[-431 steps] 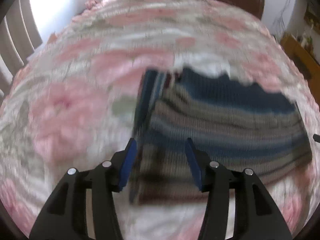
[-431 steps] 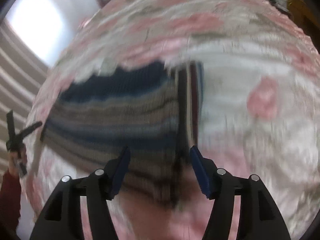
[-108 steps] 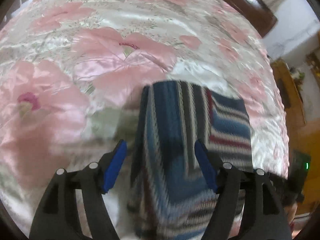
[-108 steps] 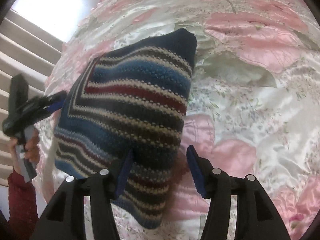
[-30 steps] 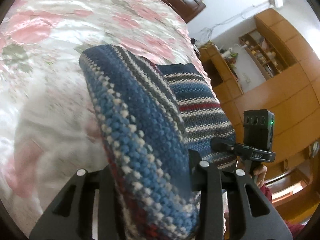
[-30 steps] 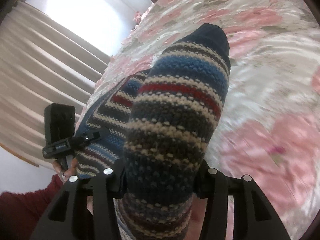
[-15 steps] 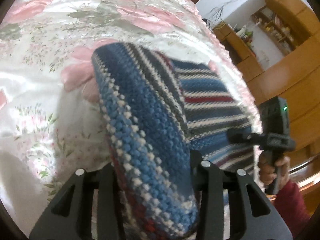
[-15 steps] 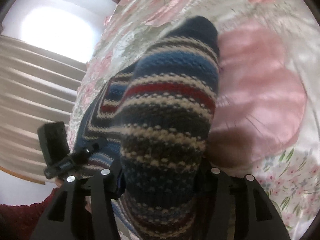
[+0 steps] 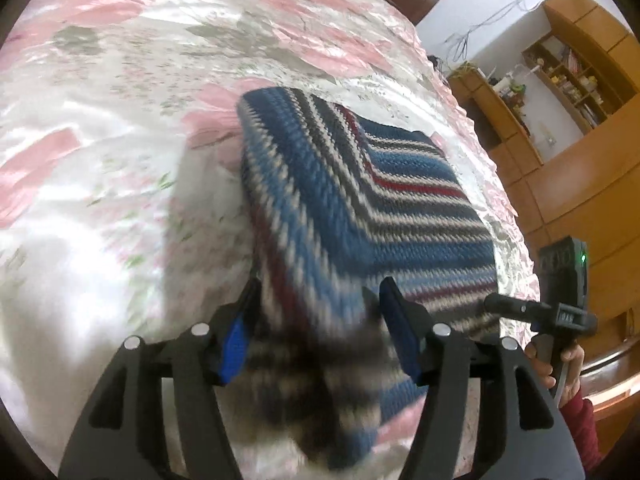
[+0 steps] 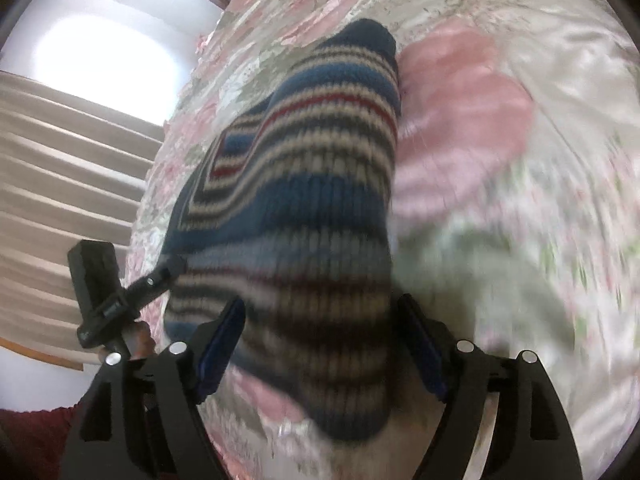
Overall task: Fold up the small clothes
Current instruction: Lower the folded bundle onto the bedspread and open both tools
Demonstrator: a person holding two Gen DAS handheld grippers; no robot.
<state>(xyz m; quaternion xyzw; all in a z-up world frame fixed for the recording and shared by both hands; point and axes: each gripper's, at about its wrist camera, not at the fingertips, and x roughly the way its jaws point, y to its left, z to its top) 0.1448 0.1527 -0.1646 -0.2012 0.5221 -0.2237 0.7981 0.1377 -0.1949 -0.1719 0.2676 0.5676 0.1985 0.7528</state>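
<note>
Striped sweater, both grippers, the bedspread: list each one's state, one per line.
Striped knit sweater: folded into a compact stack, lying on the bed, near edge blurred.
Left gripper: open, fingers either side of the sweater's near edge.
Right gripper: open, fingers either side of the sweater's near edge.
Floral bedspread: spread out, lightly wrinkled.

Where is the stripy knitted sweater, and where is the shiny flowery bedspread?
Striped knitted sweater (image 9: 384, 200), left wrist view: its upper folded face.
Shiny pink floral bedspread (image 10: 560, 112), right wrist view: bare satin beside the sweater.

striped knit (image 9: 340, 368) near edge blurred, bedspread (image 10: 500, 240) smeared
</note>
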